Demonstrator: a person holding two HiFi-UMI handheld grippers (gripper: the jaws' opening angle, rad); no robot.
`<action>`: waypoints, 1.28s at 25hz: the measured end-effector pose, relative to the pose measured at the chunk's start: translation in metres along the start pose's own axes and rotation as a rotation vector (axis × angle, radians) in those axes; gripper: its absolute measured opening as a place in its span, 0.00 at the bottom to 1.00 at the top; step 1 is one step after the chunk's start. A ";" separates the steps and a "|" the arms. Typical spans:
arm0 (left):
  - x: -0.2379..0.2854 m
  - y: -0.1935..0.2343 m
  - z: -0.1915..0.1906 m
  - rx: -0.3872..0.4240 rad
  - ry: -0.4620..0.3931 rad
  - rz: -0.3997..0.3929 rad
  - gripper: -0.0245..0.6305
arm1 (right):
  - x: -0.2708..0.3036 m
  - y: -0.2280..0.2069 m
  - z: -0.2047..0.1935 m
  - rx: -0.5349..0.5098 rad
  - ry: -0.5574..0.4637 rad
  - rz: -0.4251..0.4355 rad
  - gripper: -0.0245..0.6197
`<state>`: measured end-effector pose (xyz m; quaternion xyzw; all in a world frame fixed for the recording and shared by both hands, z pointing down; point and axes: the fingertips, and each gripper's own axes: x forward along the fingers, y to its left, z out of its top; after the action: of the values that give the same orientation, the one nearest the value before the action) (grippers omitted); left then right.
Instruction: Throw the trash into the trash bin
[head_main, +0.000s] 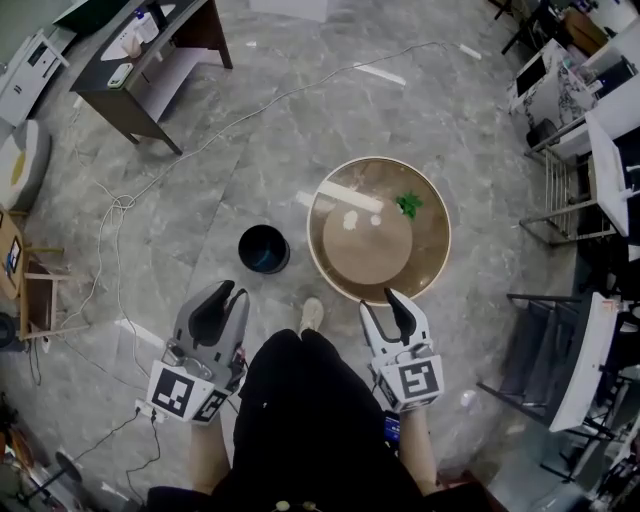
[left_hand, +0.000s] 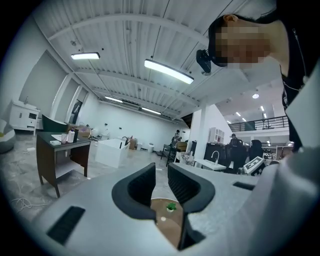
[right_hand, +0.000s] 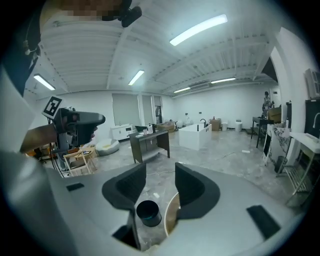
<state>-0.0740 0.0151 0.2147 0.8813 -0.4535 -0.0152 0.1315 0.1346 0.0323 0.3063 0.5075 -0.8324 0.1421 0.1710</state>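
- A round tabletop (head_main: 335, 262) stands on the grey stone floor (head_main: 300, 130), with a small green plant (head_main: 408, 204) near its far edge.
- A black trash bin (head_main: 264, 249) stands on the floor just left of it.
- The left gripper (head_main: 228, 295) and right gripper (head_main: 386, 303) flank the person's dark-clad legs (head_main: 300, 410).

Black trash bin (head_main: 264, 249), brown round table (head_main: 370, 250) (cream rim), green plant (head_main: 408, 205), grey veined floor (head_main: 250, 140).

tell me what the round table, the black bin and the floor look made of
Round table: tinted glass or glossy lacquer, brown with a pale rim; bright reflections sit on top.
Black bin: likely matte plastic, no shine, bluish inside.
Floor: grey veined stone or marble-look tile, seemingly polished, with faint glints.
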 end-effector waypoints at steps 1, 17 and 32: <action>0.006 0.004 -0.002 -0.006 0.010 -0.002 0.14 | 0.008 -0.004 -0.002 0.010 0.007 0.000 0.31; 0.073 0.066 -0.072 -0.082 0.164 0.037 0.14 | 0.175 -0.088 -0.138 0.053 0.263 -0.078 0.31; 0.072 0.099 -0.199 -0.232 0.340 0.069 0.14 | 0.318 -0.145 -0.322 0.153 0.504 -0.212 0.34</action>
<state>-0.0816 -0.0540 0.4374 0.8340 -0.4501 0.0862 0.3072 0.1737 -0.1533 0.7419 0.5518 -0.6929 0.3074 0.3478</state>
